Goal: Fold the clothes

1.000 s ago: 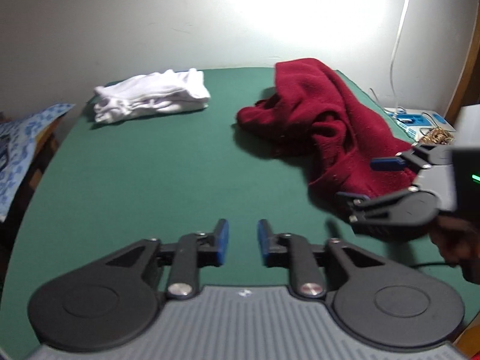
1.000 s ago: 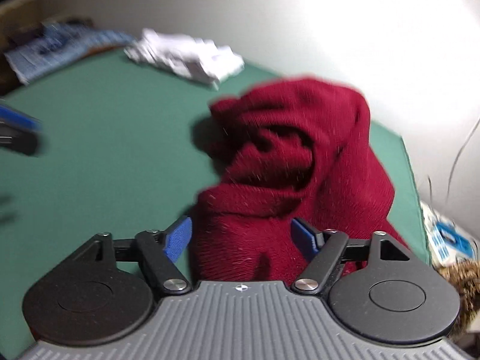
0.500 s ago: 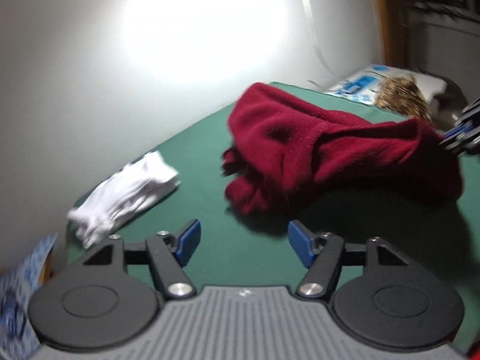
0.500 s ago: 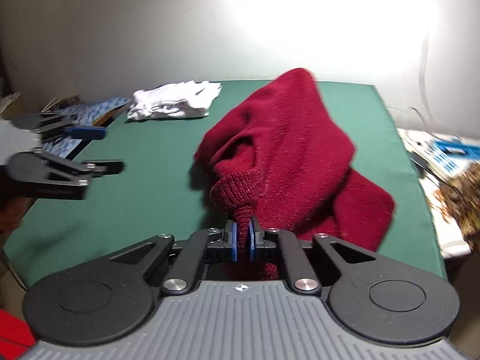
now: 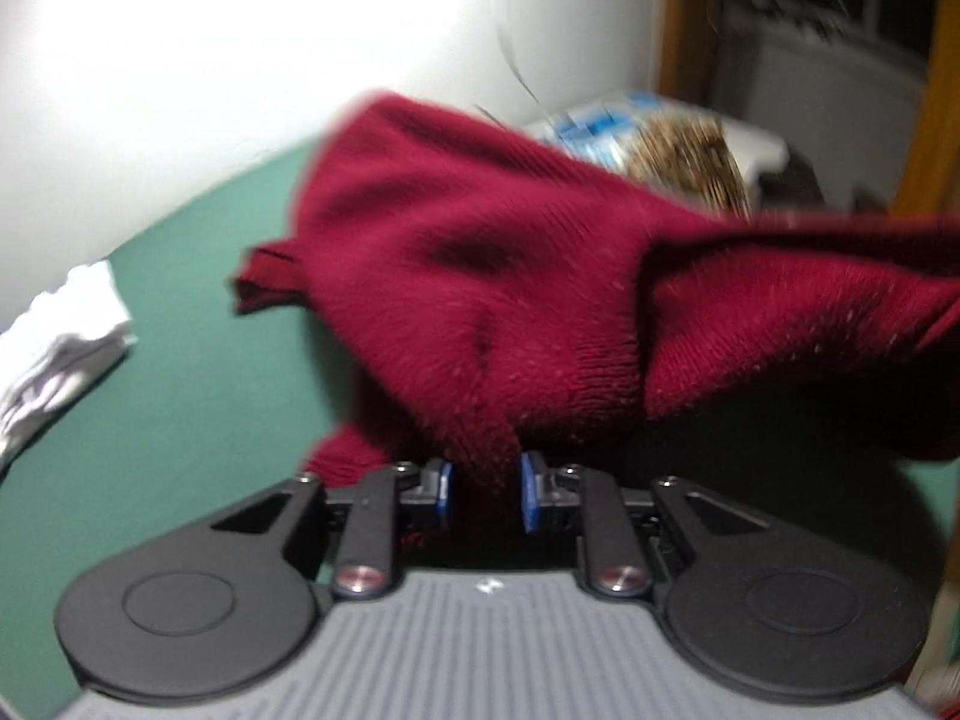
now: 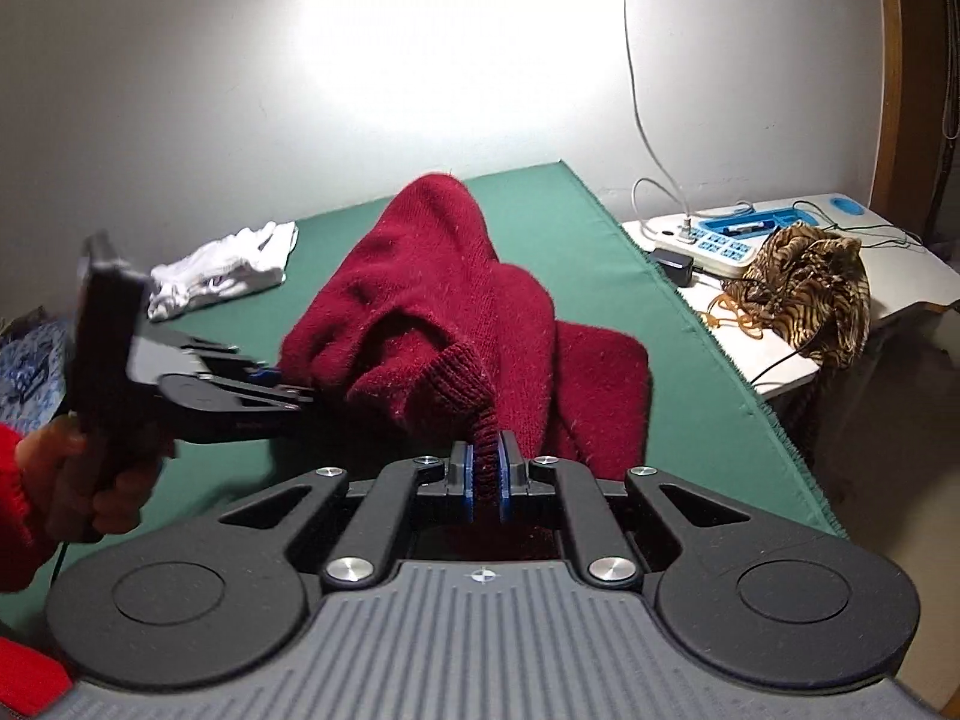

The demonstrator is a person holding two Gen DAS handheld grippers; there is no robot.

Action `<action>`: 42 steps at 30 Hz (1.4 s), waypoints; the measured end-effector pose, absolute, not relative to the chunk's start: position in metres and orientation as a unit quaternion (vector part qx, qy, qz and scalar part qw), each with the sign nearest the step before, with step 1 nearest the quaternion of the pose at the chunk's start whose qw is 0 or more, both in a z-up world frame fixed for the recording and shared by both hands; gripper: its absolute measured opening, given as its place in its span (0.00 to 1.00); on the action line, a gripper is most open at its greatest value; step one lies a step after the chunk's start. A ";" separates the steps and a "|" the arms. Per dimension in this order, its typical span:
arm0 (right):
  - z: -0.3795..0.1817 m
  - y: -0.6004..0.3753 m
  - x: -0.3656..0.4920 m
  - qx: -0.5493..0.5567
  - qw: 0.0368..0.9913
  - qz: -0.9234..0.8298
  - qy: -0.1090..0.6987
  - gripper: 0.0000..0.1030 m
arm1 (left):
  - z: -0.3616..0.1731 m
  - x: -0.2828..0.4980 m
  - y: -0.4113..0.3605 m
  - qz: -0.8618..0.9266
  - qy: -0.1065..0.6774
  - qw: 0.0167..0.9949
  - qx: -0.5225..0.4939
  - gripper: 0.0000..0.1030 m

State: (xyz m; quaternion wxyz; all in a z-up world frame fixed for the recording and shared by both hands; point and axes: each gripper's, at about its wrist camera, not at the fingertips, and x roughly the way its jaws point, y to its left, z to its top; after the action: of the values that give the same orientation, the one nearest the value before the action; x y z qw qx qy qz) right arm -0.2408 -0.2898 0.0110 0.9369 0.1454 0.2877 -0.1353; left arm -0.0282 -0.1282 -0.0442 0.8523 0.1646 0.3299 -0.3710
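Observation:
A dark red knitted sweater (image 6: 456, 306) lies bunched on the green table (image 6: 558, 222), partly lifted at its near edge. My right gripper (image 6: 486, 483) is shut on a ribbed hem of it. In the left wrist view my left gripper (image 5: 483, 492) has sweater (image 5: 480, 300) fabric pinched between its blue pads, the jaws still a little apart around the thick fold. The right wrist view shows the left gripper (image 6: 282, 384) from the side, at the sweater's left edge, held by a hand (image 6: 66, 480) in a red sleeve.
A folded white garment (image 6: 222, 270) lies at the table's far left, also in the left wrist view as the white garment (image 5: 54, 348). Right of the table stands a white side table (image 6: 780, 276) with a blue-and-white device, cables and a tiger-print cloth (image 6: 804, 288). A wall is behind.
My left gripper went in to the sweater and closed on its edge. My right gripper kept its hold on the hem and raised it; the sweater is stretched between both.

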 end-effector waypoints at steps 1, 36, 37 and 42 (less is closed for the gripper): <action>0.015 -0.293 -0.239 0.149 0.939 -0.130 0.282 0.07 | -0.033 -0.031 -0.112 -0.359 0.324 0.863 0.149 0.19; -0.053 -0.232 -0.244 0.004 0.880 -0.087 0.466 0.68 | -0.092 -0.002 -0.042 -0.239 0.446 0.862 0.023 0.29; -0.055 -0.230 -0.246 0.003 0.879 -0.089 0.468 0.68 | -0.092 -0.002 -0.045 -0.240 0.446 0.862 0.025 0.26; -0.064 -0.219 -0.241 0.006 0.880 -0.069 0.470 0.69 | -0.069 -0.015 -0.035 -0.244 0.416 0.876 0.017 0.20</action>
State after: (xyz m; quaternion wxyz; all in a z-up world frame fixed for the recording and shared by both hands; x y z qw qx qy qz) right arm -0.2405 -0.2190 -0.0637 0.8802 0.0059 0.4697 -0.0687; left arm -0.0150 -0.0346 -0.0690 0.8760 0.0167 0.4157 -0.2441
